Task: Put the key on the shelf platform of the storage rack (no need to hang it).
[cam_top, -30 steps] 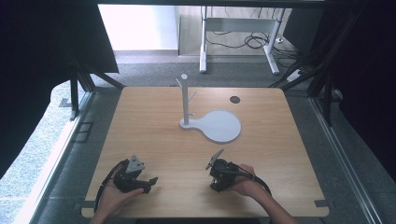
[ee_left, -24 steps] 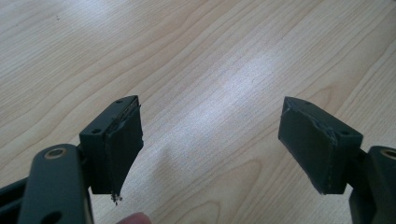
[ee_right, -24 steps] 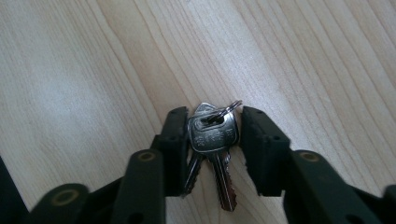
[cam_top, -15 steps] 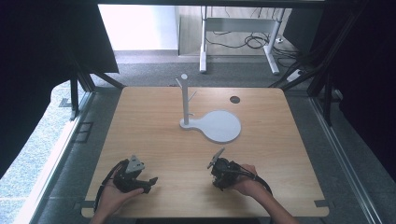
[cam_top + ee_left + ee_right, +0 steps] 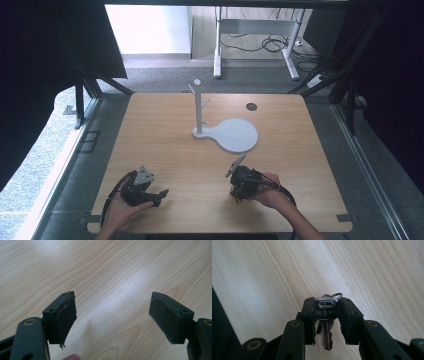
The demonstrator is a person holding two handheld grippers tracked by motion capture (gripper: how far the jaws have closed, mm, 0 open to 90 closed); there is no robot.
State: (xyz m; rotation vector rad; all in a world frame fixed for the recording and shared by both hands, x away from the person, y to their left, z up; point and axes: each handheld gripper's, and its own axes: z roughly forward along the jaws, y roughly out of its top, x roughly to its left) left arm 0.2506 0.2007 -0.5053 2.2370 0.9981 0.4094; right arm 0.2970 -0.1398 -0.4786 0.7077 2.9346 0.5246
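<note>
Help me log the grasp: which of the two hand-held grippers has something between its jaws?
The right hand-held gripper: its jaws clamp a silver key on a ring. The left hand-held gripper stands open, holding nothing.

The stand [image 5: 200, 107] rises mid-bench [image 5: 165, 135], toward the far side; keys [image 5: 327, 315] sit in the right tool [image 5: 239, 181], near edge.

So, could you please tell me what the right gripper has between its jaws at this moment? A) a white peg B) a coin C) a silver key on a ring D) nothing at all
C: in the right gripper view, the right gripper has its jaws closed on a silver key, whose ring sticks out above the pads, over the wooden table.
</note>
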